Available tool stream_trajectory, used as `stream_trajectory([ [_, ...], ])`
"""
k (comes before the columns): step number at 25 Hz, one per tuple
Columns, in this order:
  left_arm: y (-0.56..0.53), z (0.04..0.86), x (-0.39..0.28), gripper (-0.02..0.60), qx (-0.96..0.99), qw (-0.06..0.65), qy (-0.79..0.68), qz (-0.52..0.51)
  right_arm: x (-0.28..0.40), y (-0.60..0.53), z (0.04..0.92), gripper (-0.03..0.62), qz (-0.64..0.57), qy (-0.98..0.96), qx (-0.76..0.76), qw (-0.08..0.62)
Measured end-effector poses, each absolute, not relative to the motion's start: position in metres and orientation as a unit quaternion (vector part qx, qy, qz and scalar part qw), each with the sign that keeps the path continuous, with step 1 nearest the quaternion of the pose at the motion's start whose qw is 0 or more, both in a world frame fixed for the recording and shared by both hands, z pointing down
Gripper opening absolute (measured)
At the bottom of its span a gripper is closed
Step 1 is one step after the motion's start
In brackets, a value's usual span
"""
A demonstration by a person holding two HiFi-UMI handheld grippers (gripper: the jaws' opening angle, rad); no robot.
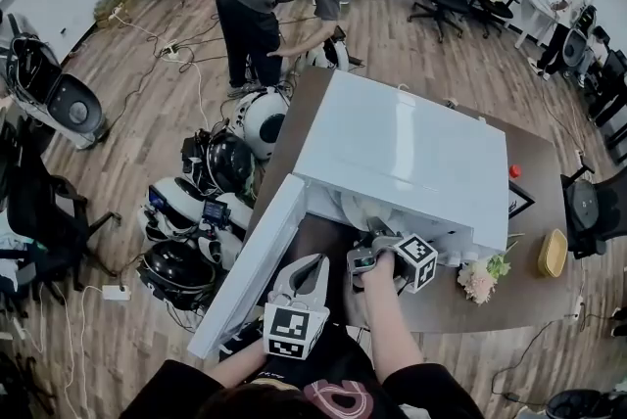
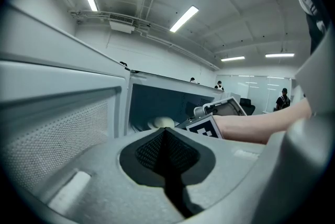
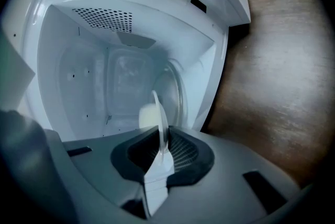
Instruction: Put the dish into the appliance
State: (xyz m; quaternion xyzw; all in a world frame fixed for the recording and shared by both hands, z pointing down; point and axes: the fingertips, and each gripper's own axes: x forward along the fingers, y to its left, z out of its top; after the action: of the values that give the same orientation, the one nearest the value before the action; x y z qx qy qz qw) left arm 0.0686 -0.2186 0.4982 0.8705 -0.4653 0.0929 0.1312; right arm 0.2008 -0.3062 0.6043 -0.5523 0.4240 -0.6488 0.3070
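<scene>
Your right gripper (image 3: 159,139) is clamped on the rim of the white dish (image 3: 156,113), which reaches from the pads into the mouth of the open microwave (image 1: 411,153), clear of its back wall. Your left gripper (image 2: 166,136) has its jaws together with nothing between them. It hangs just beside the swung-out door (image 1: 245,270), off the table's (image 1: 549,162) near edge.
</scene>
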Motion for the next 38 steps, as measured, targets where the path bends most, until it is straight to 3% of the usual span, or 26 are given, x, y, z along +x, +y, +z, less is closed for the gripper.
stream_trajectory([
  [25,-0.229,0.509,0.065,0.009,0.864,0.14,-0.47,0.114,0.206,-0.34,0.608,0.046,-0.617,0.456,-0.586,0.261],
  [34,-0.232,0.512,0.066,0.009,0.864,0.142,-0.469,0.118,0.208,-0.349,0.607,0.052,-0.545,0.53,-0.63,0.159],
  [38,-0.231,0.515,0.065,0.009,0.862,0.145,-0.47,0.12,0.21,-0.352,0.607,0.084,-0.493,0.571,-0.65,0.096],
])
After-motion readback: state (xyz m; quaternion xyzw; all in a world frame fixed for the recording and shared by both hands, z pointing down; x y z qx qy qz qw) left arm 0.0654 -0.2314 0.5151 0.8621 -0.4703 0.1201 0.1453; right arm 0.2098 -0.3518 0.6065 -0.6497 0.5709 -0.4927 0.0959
